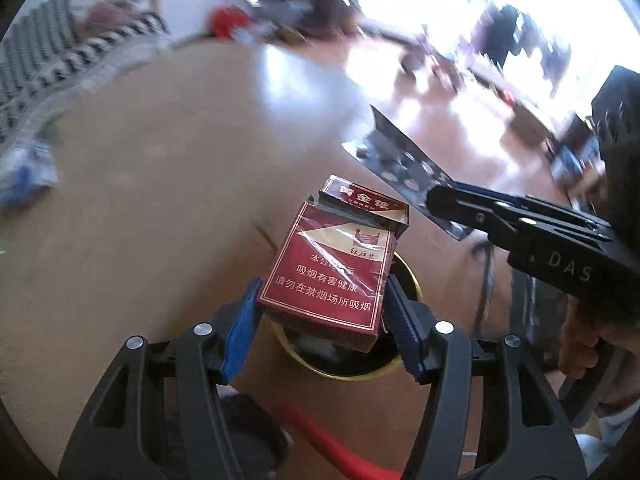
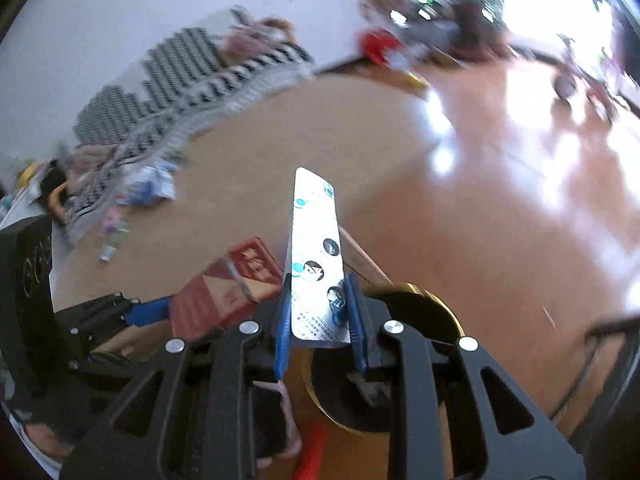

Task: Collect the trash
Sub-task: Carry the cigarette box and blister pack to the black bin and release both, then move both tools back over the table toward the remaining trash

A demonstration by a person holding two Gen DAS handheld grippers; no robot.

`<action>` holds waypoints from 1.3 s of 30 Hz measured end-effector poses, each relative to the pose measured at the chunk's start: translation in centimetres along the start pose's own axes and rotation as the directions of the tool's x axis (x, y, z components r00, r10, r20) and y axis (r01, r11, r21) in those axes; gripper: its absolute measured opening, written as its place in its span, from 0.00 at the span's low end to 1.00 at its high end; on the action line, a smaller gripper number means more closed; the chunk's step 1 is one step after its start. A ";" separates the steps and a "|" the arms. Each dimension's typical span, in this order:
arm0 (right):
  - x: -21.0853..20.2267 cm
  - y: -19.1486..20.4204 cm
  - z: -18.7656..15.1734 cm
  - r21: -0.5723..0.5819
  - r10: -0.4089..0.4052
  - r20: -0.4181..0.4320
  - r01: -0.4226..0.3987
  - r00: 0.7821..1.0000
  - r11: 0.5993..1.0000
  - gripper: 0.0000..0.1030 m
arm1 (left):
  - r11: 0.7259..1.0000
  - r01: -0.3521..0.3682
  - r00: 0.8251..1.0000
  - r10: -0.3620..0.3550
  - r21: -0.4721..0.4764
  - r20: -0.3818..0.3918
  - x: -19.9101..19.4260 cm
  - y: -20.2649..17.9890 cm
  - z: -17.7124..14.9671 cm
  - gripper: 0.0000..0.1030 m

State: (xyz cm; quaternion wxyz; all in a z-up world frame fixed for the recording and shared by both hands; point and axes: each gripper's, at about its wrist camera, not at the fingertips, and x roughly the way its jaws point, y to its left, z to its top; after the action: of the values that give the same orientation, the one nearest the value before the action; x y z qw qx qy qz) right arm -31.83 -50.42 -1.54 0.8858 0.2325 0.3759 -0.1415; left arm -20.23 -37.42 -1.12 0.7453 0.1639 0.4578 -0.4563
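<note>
Red and gold cardboard fills the left claw (image 1: 320,300): its blue-padded fingers (image 1: 240,320) are clamped on the lower sides of a cigarette pack (image 1: 332,268), held tilted directly above the dark mouth of a gold-rimmed bin (image 1: 412,284). The pack's flip lid stands open, with three gold characters on it too soft to read with certainty. Printed in white on the front is the warning 吸烟有害健康 and, below it, 请勿在禁烟场所吸烟; torn clear film hangs across the face.

Just to its right, the right claw (image 2: 316,312) is closed on the bottom end of a silver foil blister strip (image 2: 316,248), which juts out over the floor beyond the bin's rim (image 2: 440,312). Several of its pockets are punched open, and small teal marks dot the foil; the fine print near the grip is too small to make out. The letters "DAS" show on the black body of the right-hand tool (image 1: 568,268) in the left wrist view.

Brown flooring (image 1: 160,200) spreads under both claws, and a black-and-white patterned fabric (image 2: 180,76) lies blurred along the far wall.
</note>
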 end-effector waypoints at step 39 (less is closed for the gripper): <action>8.2 14.1 8.5 -0.190 0.195 0.077 -0.178 0.978 0.966 0.94 | 0.701 -0.481 0.835 0.549 -0.526 -0.032 -13.1 28.0 -6.4 0.94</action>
State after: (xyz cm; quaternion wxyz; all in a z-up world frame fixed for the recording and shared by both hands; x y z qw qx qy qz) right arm -15.18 -43.39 1.92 0.9295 0.1782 0.3211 -0.0334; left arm -2.51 -11.43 1.54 0.8861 0.0511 0.4497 -0.0997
